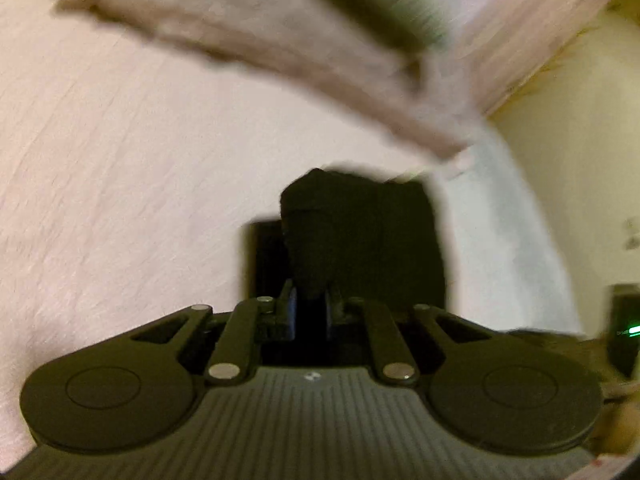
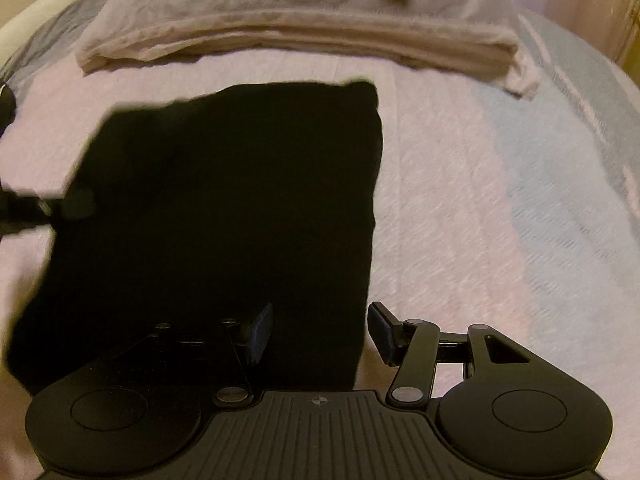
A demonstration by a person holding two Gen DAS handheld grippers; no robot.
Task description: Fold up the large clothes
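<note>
The left gripper [image 1: 311, 304] is clamped on a bunched edge of the black garment [image 2: 224, 220], probably to carry that edge over for the next fold, while the right gripper [image 2: 320, 330] hovers with its jaws apart astride the garment's near right edge, pads not pressing, seemingly about to take hold. The garment lies flat on the pink bedspread [image 2: 440, 200] as a rough rectangle, its long axis running away from the right camera toward the stack of folded towels [image 2: 280, 28] at the far side. Its far right corner points at that stack.
</note>
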